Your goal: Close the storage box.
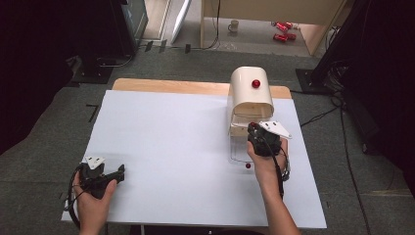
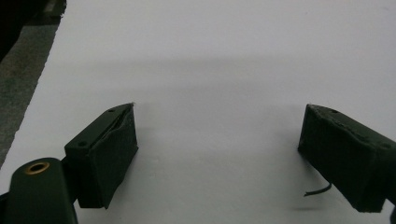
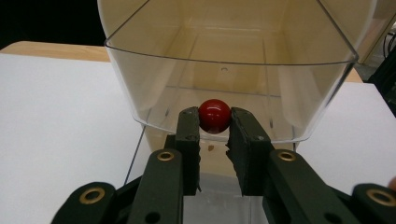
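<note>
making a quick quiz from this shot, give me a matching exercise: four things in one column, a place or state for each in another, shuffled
Things
1. left claw
2. right claw
3. red knob
4. white table

Places or states
A. pinched between two black jaws, on the clear door of the cream box
B. open, nothing between its jaws
C. bears the box at its far right part
D. shut on a small red ball-shaped handle

Pairs: 1-B, 2-D, 3-A, 4-C
</note>
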